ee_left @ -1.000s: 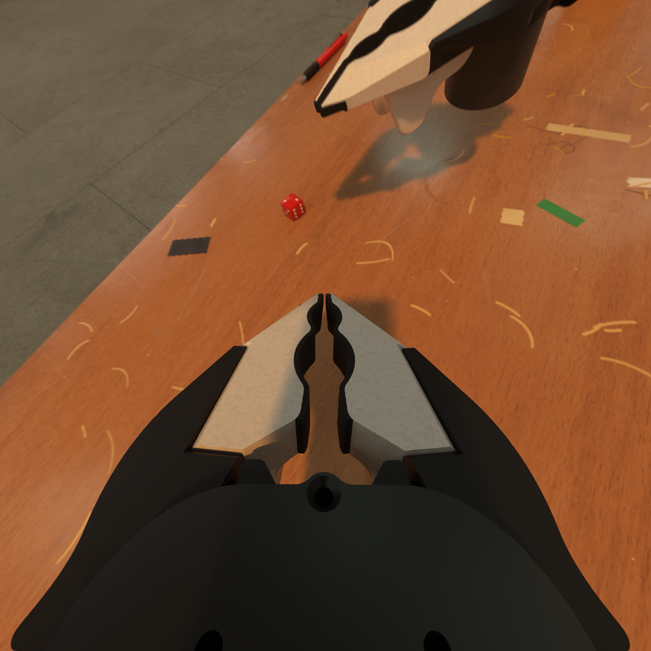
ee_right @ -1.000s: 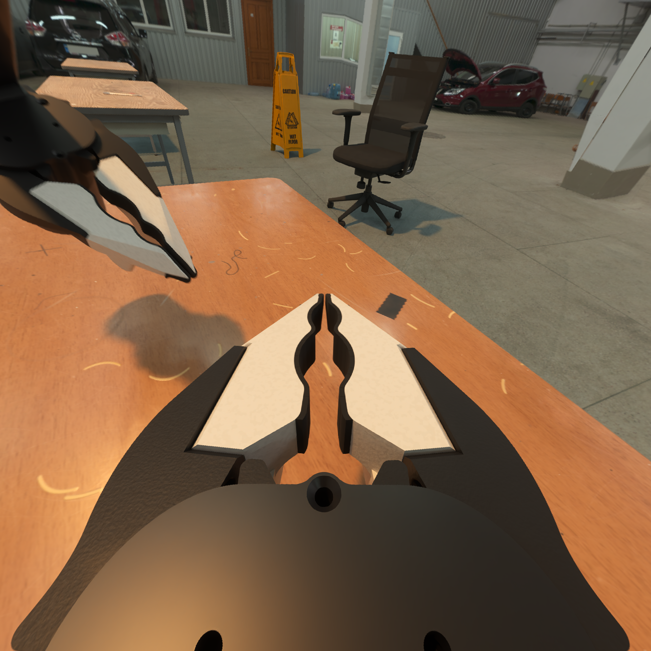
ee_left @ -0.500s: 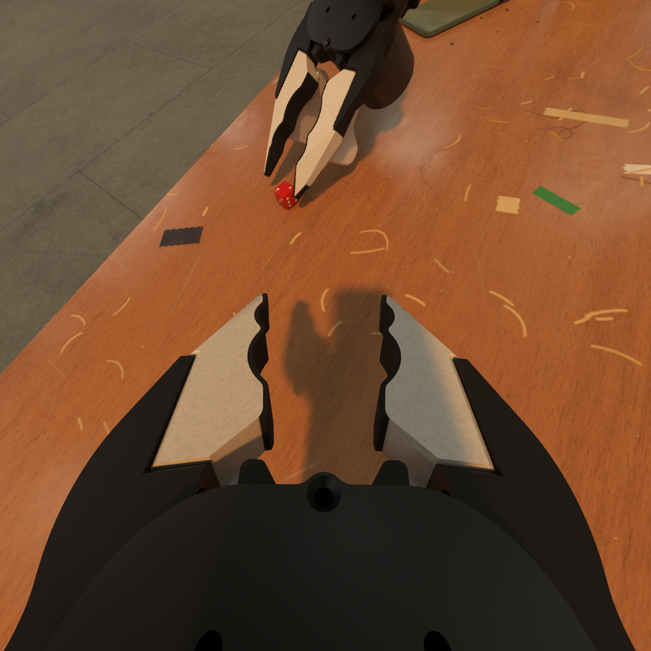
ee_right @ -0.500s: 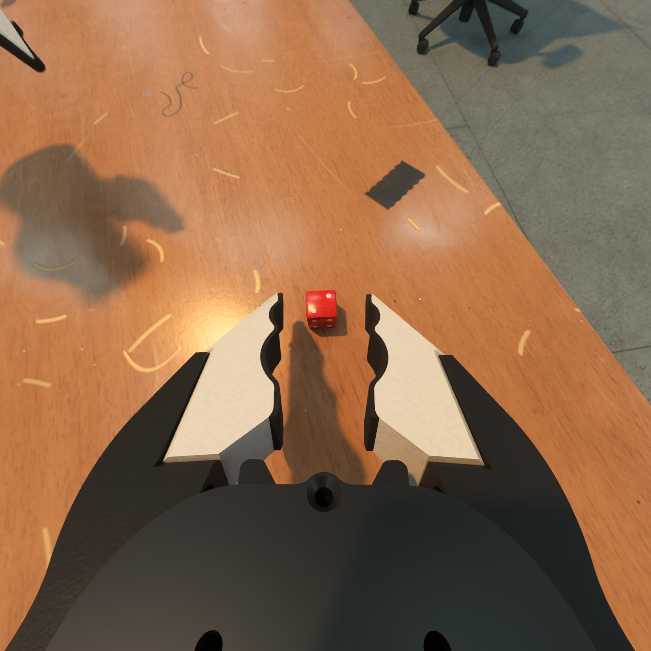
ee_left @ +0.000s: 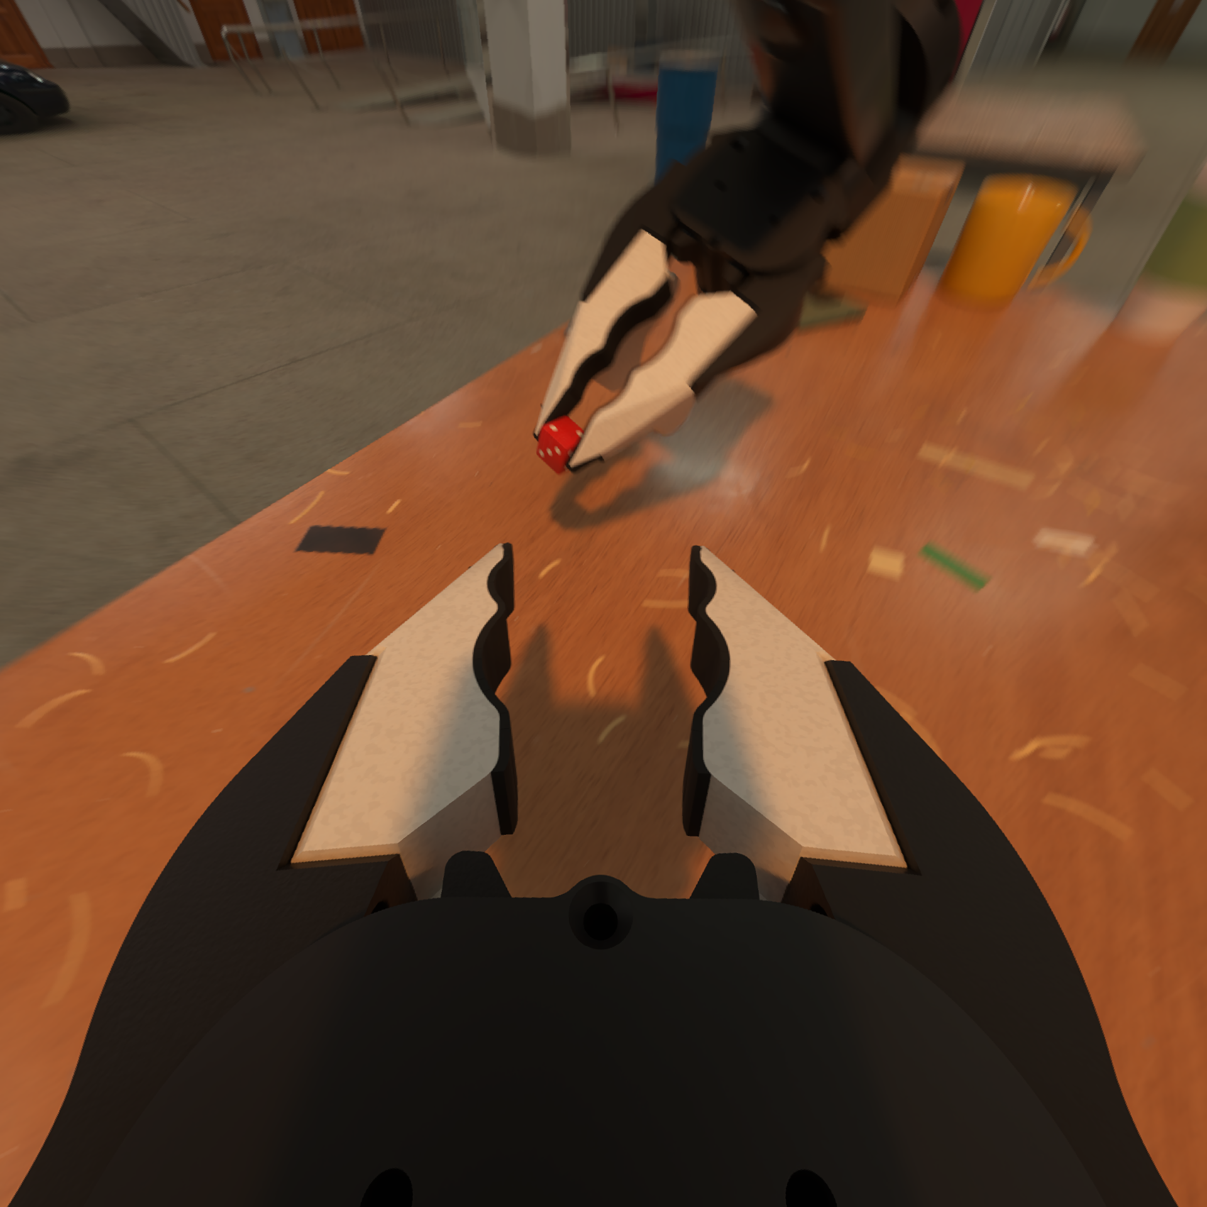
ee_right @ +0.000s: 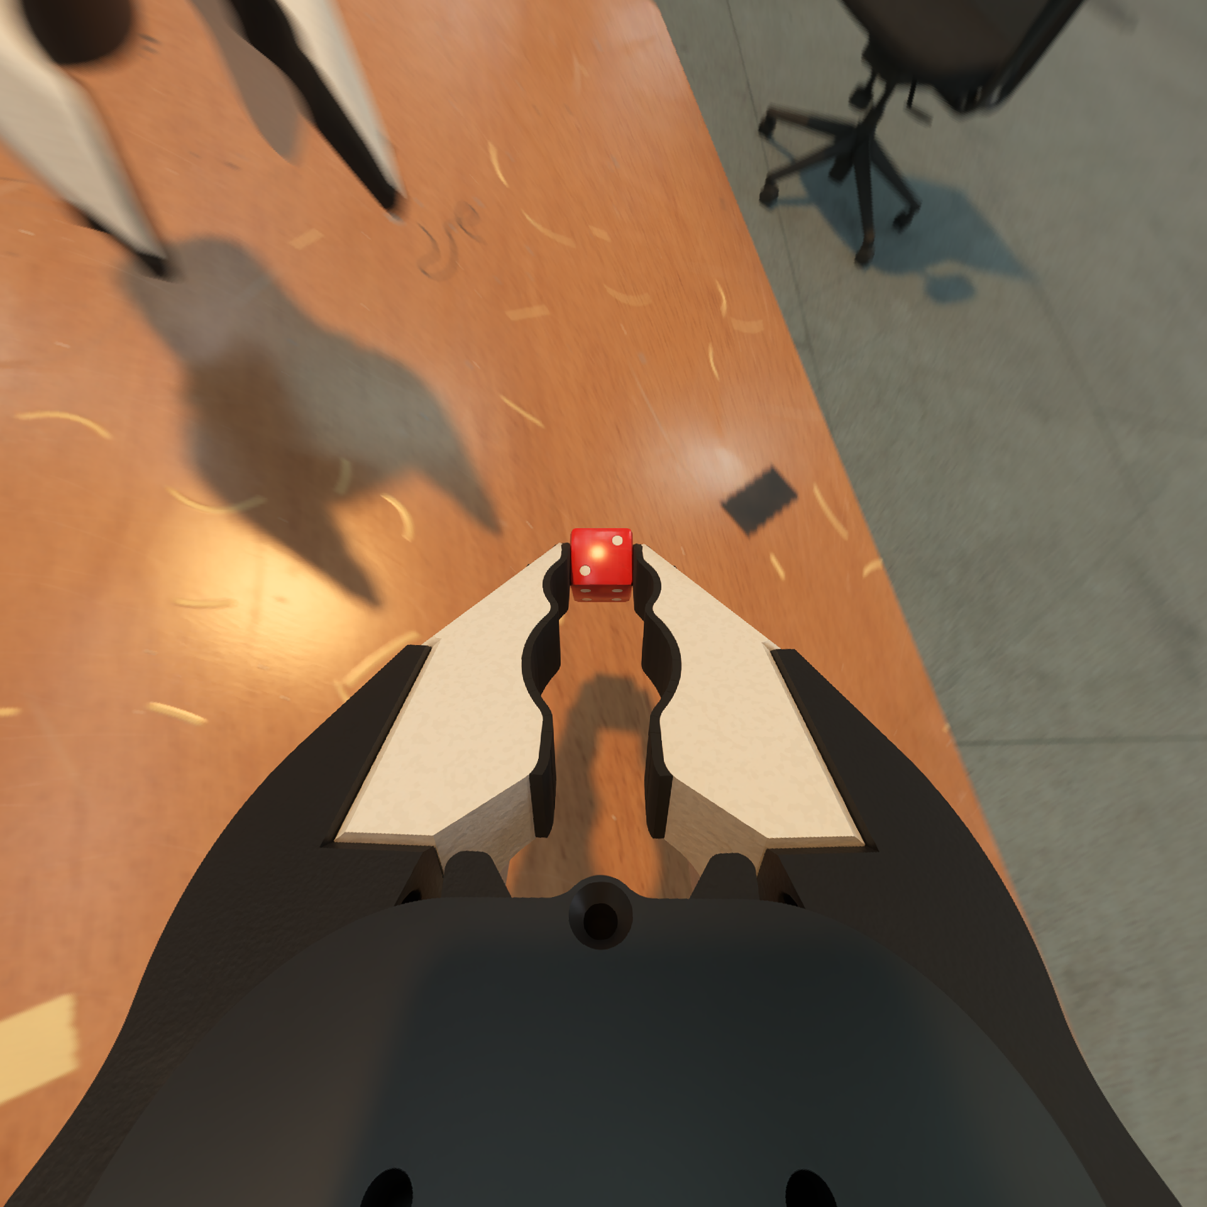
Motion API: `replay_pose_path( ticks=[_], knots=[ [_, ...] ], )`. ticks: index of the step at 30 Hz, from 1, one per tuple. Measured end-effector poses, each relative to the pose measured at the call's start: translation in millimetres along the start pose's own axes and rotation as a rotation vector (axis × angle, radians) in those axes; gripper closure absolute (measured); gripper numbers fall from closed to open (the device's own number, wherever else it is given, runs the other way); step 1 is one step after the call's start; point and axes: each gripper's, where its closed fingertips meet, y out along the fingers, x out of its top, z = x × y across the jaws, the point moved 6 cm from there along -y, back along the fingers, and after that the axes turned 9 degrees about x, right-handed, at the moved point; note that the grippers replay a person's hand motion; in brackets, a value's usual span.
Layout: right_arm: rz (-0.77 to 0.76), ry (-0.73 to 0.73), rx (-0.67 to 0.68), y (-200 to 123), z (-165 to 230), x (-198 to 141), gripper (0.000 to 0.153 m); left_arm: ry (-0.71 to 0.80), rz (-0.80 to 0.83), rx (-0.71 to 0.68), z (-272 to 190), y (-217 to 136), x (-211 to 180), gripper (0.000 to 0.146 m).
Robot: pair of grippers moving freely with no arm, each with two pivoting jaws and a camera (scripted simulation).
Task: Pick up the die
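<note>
One red die shows in both views, and there are two grippers. The right gripper has its two pale fingers drawn in on the die, which sits pinched between the very tips, a three-pip face turned toward the camera. In the left wrist view the die hangs at the tips of the right gripper, tilted on a corner, above its own shadow and close to the long floor-side edge of the orange wooden table. Whether it touches the wood cannot be told.

The left gripper holds nothing; its jaws stand wide apart over bare wood, well short of the die.

One black scalloped patch lies near that same edge, between the left gripper and the die. One green strip and one tan square lie farther in from the edge. One orange mug stands blurred toward the far end of the table. One office chair stands on the floor beyond the edge.
</note>
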Motion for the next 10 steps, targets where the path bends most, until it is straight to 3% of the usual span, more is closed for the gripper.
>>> replay_pose_path(
  ticks=[4, 7, 10],
  knots=[
    [-0.023, -0.222, -0.041, -13, 46, 48, 0.134, -0.342, -0.097, -0.164, 3, 1, 10, 0.112],
    [-0.012, -0.356, -0.076, -19, 74, 71, 0.134, -0.559, -0.101, -0.311, 0, 0, 13, 0.116],
    [-0.013, -0.420, -0.089, -25, 91, 85, 0.134, -0.670, -0.094, -0.444, -8, -4, 13, 0.116]
  ],
)
